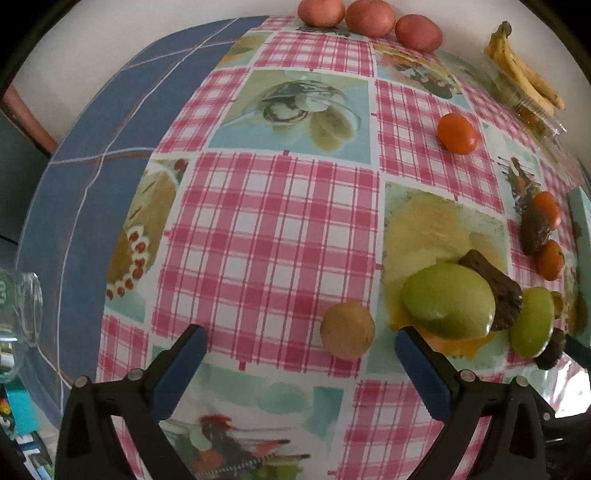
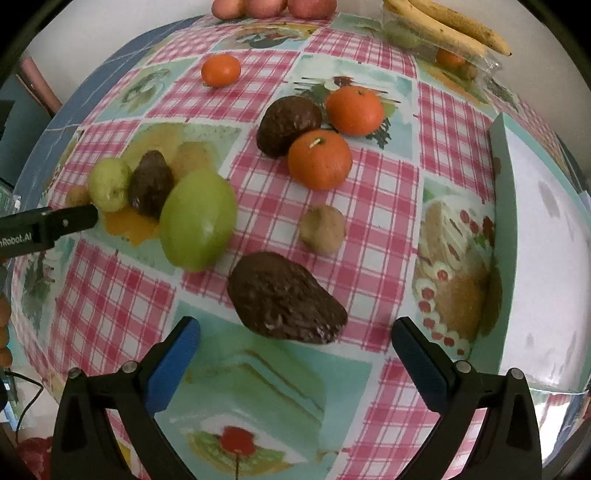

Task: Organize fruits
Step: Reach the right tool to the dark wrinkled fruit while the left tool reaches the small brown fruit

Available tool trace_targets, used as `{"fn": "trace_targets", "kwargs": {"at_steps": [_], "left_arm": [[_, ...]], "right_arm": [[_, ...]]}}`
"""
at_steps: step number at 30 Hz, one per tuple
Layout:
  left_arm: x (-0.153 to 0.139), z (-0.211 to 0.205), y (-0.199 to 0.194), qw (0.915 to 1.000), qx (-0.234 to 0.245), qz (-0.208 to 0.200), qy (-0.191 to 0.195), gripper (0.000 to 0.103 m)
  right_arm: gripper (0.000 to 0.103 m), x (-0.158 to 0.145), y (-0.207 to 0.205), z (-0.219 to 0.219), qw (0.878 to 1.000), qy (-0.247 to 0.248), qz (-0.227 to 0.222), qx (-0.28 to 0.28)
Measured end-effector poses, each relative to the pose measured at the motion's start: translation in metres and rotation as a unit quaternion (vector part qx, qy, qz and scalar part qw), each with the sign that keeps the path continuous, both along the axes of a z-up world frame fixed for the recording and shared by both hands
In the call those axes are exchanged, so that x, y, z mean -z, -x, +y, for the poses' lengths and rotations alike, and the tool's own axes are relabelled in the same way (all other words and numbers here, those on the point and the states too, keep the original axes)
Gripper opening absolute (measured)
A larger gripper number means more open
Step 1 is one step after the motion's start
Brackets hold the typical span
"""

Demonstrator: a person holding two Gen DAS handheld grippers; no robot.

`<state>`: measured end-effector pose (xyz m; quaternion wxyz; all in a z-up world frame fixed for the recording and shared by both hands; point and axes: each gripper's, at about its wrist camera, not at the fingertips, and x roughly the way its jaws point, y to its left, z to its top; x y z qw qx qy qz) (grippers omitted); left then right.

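While both of my claws hang over the pink-checked oilcloth with printed food squares (image 1: 266, 221), each stands spread wide with nothing between its blue pads. My left claw (image 1: 299, 354) has a small round tan fruit (image 1: 347, 330) lying just ahead of its gap, toward the right finger; that finger's tip sits close against a large green apple (image 1: 448, 301), though I cannot tell if they touch. Behind the apple lies a dark brown avocado (image 1: 495, 291), then a smaller green apple (image 1: 532, 321). Ahead and to the left the cloth is bare all the way to the blue table edge (image 1: 92, 147), so that side is open. A clear glass jar (image 1: 22, 306) stands at the far left rim.

My right claw (image 2: 295, 343) hovers over a large dark brown avocado (image 2: 284, 297) that lies just ahead of the gap, nearer the left finger. Beyond it are a second tan fruit (image 2: 323, 229), two orange mandarins (image 2: 319, 158) touching another brown avocado (image 2: 288, 123), and a lone mandarin (image 2: 221, 69) farther back. A pale teal-edged box (image 2: 532, 240) walls off my right side. Three reddish potatoes (image 1: 369, 16) and yellow bananas (image 2: 447, 26) on a clear plastic tray line the far edge.
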<state>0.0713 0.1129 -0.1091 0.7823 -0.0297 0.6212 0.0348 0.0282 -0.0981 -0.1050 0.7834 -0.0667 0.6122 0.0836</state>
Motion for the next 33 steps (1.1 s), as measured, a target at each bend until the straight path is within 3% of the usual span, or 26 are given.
{"fn": "trace_targets", "kwargs": {"at_steps": [18, 25, 28, 30, 33], "left_arm": [[-0.003, 0.000, 0.007, 0.9982, -0.004, -0.060, -0.003, 0.103], [-0.002, 0.000, 0.005, 0.9983, 0.005, -0.058, -0.004, 0.100], [-0.009, -0.008, 0.007, 0.9974, 0.032, -0.065, -0.003, 0.084], [-0.012, -0.015, 0.007, 0.9966, 0.050, -0.065, -0.002, 0.068], [-0.015, -0.020, 0.007, 0.9965, 0.058, -0.060, 0.000, 0.058]], "right_arm": [[0.103, -0.004, 0.006, -0.009, 0.999, -0.003, -0.025, 0.039], [0.103, -0.004, 0.007, -0.003, 0.999, -0.002, -0.024, 0.039], [0.103, -0.006, 0.003, -0.002, 0.999, -0.002, -0.019, 0.043], [0.098, -0.009, 0.001, -0.003, 0.999, -0.001, -0.021, 0.049], [0.075, -0.017, 0.000, -0.004, 0.998, -0.005, -0.036, 0.052]]}}
